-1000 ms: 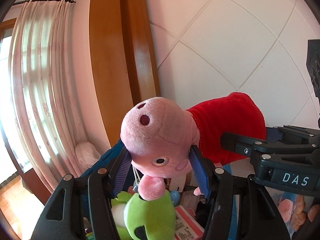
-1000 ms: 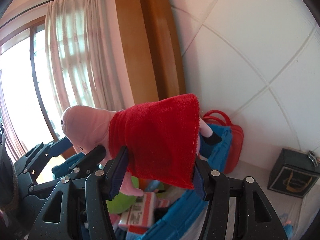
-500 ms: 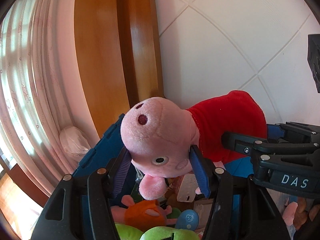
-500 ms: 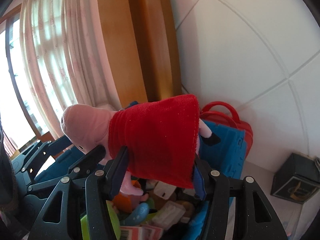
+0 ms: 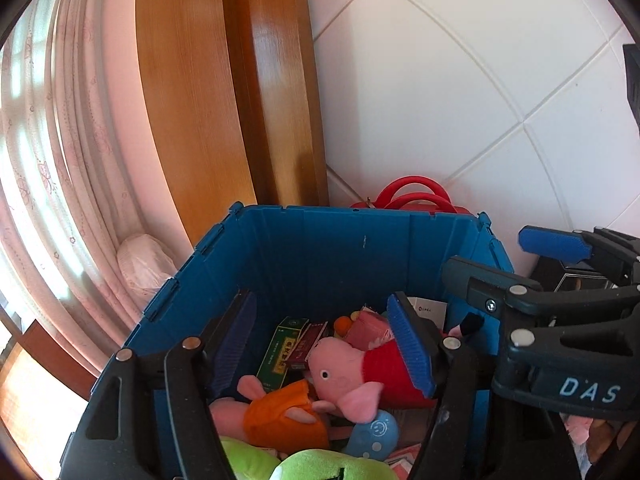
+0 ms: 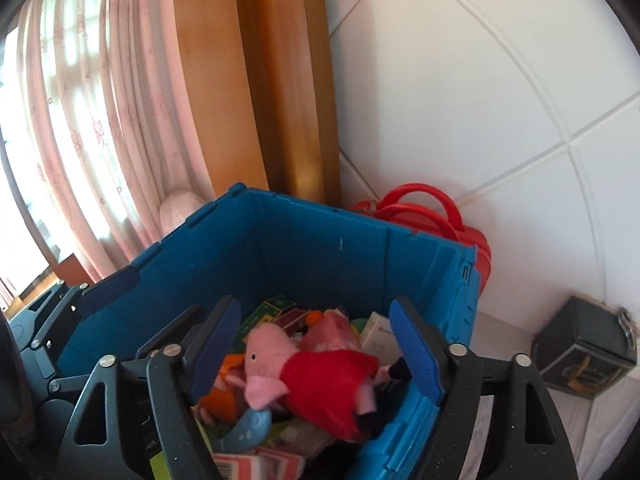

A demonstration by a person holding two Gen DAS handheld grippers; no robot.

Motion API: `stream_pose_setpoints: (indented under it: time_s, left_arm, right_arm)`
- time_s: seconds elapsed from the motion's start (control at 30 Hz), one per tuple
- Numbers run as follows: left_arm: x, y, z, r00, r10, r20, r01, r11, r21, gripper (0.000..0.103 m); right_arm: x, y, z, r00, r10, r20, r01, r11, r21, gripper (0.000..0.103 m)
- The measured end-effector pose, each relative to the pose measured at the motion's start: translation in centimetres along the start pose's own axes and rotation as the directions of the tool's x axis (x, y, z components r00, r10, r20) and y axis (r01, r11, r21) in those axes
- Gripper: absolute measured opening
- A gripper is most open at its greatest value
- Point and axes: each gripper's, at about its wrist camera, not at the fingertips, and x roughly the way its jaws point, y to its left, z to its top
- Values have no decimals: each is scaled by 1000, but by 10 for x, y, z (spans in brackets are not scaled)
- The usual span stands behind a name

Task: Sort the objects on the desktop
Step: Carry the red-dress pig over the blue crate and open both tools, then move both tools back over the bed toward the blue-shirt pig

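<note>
A pink pig plush in a red dress (image 5: 360, 372) (image 6: 316, 372) lies inside the blue crate (image 5: 320, 240) (image 6: 320, 248), on top of other toys and boxes. My left gripper (image 5: 324, 340) hovers above the crate with its jaws opening, and the plush sits below them, free of the pads. My right gripper (image 6: 316, 340) hangs over the same crate, its jaws also opening wide, with nothing pressed between them. In the left wrist view the right gripper's (image 5: 560, 280) frame shows at the right edge.
The crate holds an orange plush (image 5: 280, 416), a green plush (image 5: 320, 468), a green box (image 5: 284, 348) and several small cartons. A red bag (image 6: 432, 220) stands behind the crate against the tiled wall. A dark box (image 6: 584, 356) sits at right. Wooden frame and curtain at left.
Both grippers let go of the pig plush and their jaws spread apart. The plush dropped from between them into the blue crate. Both views tipped down towards the crate.
</note>
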Motion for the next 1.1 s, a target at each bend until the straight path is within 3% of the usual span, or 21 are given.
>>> stream_pose_setpoints:
  time_s: [0.17,0.47,0.53,0.7,0.87,0.97,1.1]
  left_arm:
    - [-27,-6,0,1000,8,1,-8,1000,-2,68]
    - [-92,-14,-15,998,23,66,-22,1000,-22,69]
    - [-117,-19,-26,994,44,103,-41,999,-25,74]
    - [-181,-41,-59,975,54,214,-53,999,-8,82]
    - [-223,-82,-89,968,23,249,-24,1000,1,87]
    - [-232,-114,-102,965,9,263,-13,1000,12,88]
    - [-229,-160,-117,973,-72,217,68,997,30,88]
  right_arm:
    - [-21,-2,-4,1000,-15,27,15,1000,6,102]
    - [-84,3,-26,994,-36,100,39,999,-28,103]
    - [-103,3,-35,990,-41,131,46,998,-36,103]
    - [-161,-2,-75,973,-33,228,42,999,-34,103]
    - [-212,-28,-126,960,-39,278,31,999,33,103]
    - [-243,-54,-158,949,-103,297,83,993,79,103]
    - [-273,-97,-194,940,-202,274,172,977,128,103]
